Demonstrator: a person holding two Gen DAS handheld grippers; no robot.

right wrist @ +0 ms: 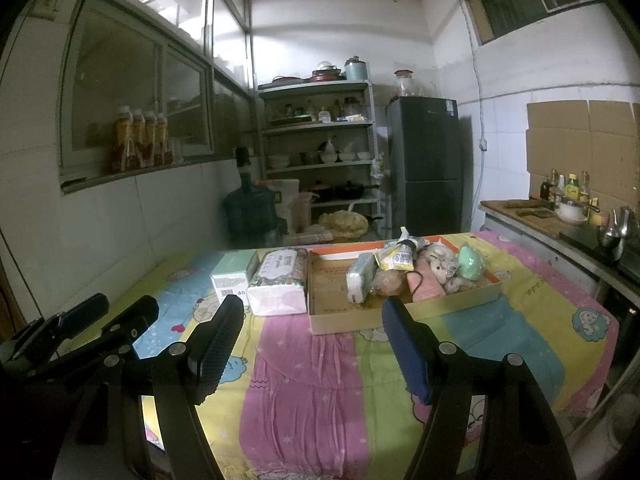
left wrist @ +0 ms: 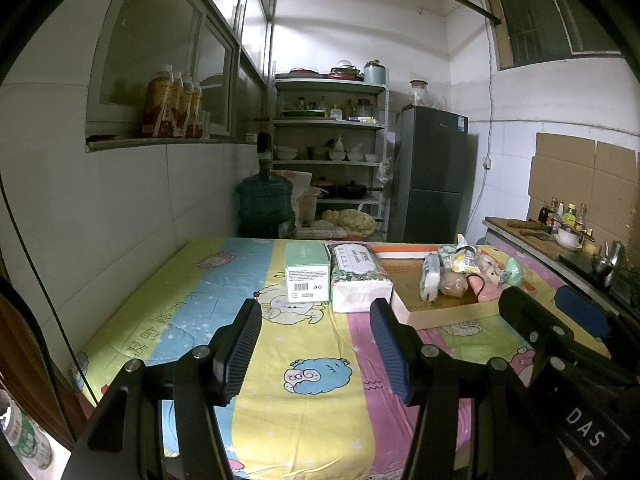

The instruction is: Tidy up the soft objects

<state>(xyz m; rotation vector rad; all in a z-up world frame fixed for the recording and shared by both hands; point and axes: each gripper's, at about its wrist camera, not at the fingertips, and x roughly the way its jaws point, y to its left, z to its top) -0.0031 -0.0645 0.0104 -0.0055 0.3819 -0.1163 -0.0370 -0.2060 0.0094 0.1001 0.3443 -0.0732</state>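
Left gripper (left wrist: 316,344) and right gripper (right wrist: 312,344), both gaping empty at lower frame, are facing a shallow cardboard tray (right wrist: 320,320) at centre, holding a light, squashy pile of soft toys (right wrist: 436,268), likely best pinched mid-body.

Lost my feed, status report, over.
Left gripper and right gripper open, empty. Soft items piled in cardboard tray; tissue pack beside it. Nothing in the way.
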